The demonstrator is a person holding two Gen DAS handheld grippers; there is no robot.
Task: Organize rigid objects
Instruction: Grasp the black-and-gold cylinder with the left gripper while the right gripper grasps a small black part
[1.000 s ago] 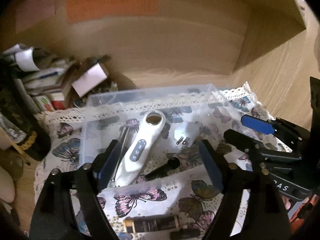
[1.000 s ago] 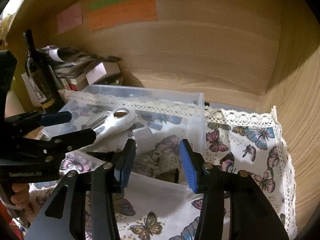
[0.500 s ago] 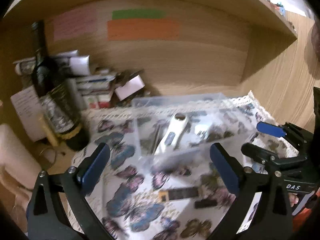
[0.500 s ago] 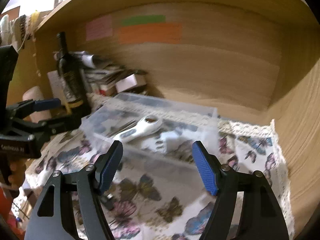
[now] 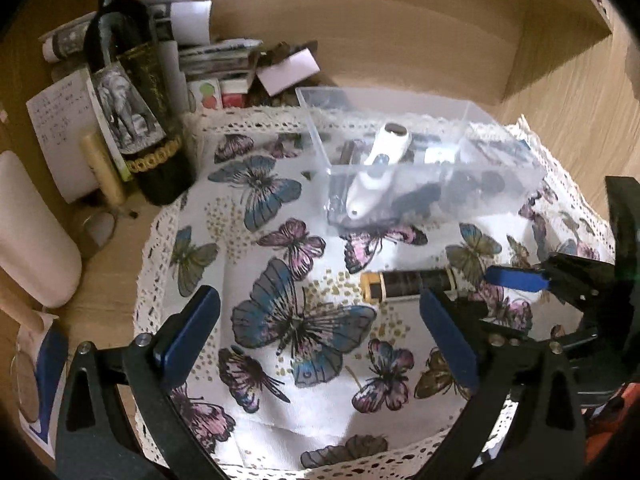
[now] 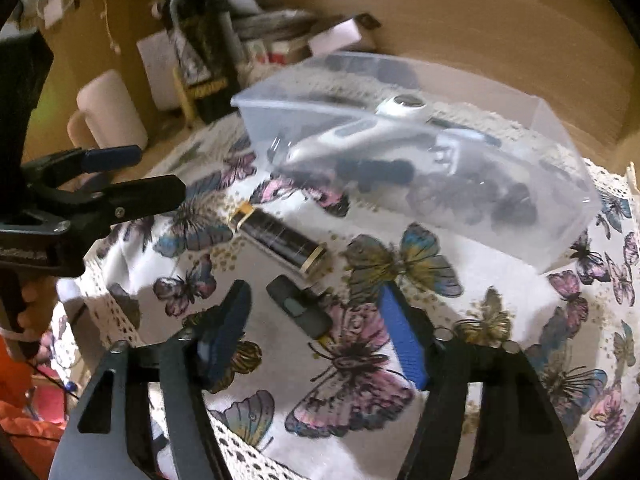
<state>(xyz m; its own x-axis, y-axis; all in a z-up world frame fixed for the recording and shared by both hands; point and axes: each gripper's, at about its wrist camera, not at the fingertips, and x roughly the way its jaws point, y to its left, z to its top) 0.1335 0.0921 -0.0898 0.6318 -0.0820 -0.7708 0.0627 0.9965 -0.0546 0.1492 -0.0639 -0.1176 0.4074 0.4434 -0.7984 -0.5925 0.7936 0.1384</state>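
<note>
A clear plastic bin (image 5: 316,130) (image 6: 560,248) stands on the butterfly cloth (image 5: 280,320) and holds a white handheld device (image 5: 376,176) (image 6: 360,136), a plug and dark items. A dark cylinder with gold ends (image 5: 408,286) (image 6: 280,238) lies on the cloth in front of the bin. A small black device (image 6: 298,306) lies beside it, just ahead of my right gripper (image 6: 316,328), which is open and empty. My left gripper (image 5: 320,332) is open and empty above the cloth, left of the cylinder.
A dark wine bottle (image 5: 136,92) (image 6: 200,56) stands at the left with papers and small boxes (image 5: 224,60) behind it. A white roll (image 5: 32,232) (image 6: 108,108) lies off the cloth at the left. Wooden walls close the back and right.
Both grippers have pulled back from over the bin toward the front of the cloth and opened wider. The cylinder and small black device now lie ahead of the right gripper.
</note>
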